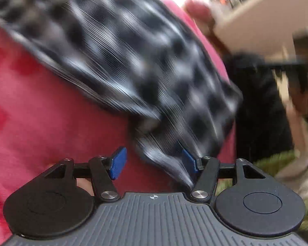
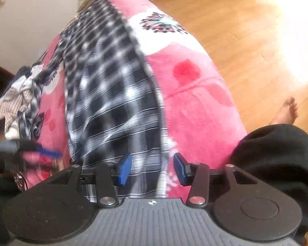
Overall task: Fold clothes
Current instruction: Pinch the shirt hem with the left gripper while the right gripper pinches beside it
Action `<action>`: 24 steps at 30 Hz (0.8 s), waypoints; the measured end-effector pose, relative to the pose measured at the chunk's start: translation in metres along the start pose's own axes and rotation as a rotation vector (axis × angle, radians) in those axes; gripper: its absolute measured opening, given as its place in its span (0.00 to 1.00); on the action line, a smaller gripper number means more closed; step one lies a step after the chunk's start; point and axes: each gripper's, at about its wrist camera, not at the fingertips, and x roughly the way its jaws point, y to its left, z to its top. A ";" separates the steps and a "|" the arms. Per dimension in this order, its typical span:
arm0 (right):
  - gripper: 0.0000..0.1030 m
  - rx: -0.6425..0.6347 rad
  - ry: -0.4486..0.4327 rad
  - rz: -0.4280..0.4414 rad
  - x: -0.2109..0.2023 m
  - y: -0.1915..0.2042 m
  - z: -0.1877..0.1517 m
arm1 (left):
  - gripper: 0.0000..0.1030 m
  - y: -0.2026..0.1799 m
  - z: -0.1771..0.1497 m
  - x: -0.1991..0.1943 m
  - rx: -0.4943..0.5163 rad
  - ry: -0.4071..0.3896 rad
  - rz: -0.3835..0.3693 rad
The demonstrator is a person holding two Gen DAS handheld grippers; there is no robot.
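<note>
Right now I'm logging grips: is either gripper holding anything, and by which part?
Nothing is held. Left gripper and right gripper are open above the black-and-white checked cloth garment; the pads are off it.

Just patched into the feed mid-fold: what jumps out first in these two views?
A black-and-white checked garment lies stretched along a pink flowered blanket, filling the middle of both views. The left tongs and right tongs stand open over its near end, pressing on nothing. A heap of unfolded clothes waits at the blanket's left edge, and wooden floor shows on the right.
</note>
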 end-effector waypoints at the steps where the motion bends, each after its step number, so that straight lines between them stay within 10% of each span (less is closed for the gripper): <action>1: 0.44 0.007 0.012 -0.003 0.006 -0.001 0.002 | 0.58 -0.005 -0.001 0.007 0.020 0.026 -0.011; 12: 0.40 -0.036 0.194 0.004 0.013 0.005 -0.013 | 0.57 -0.019 -0.001 0.033 0.169 0.068 -0.011; 15: 0.08 -0.081 0.213 0.037 0.010 0.012 -0.017 | 0.40 -0.013 -0.002 0.032 0.158 0.025 -0.017; 19: 0.06 -0.050 0.194 0.125 0.011 0.017 0.000 | 0.08 0.001 -0.005 0.024 0.058 -0.044 -0.046; 24: 0.08 0.161 0.127 0.289 0.028 0.006 0.040 | 0.07 0.054 -0.006 0.006 -0.234 -0.170 -0.198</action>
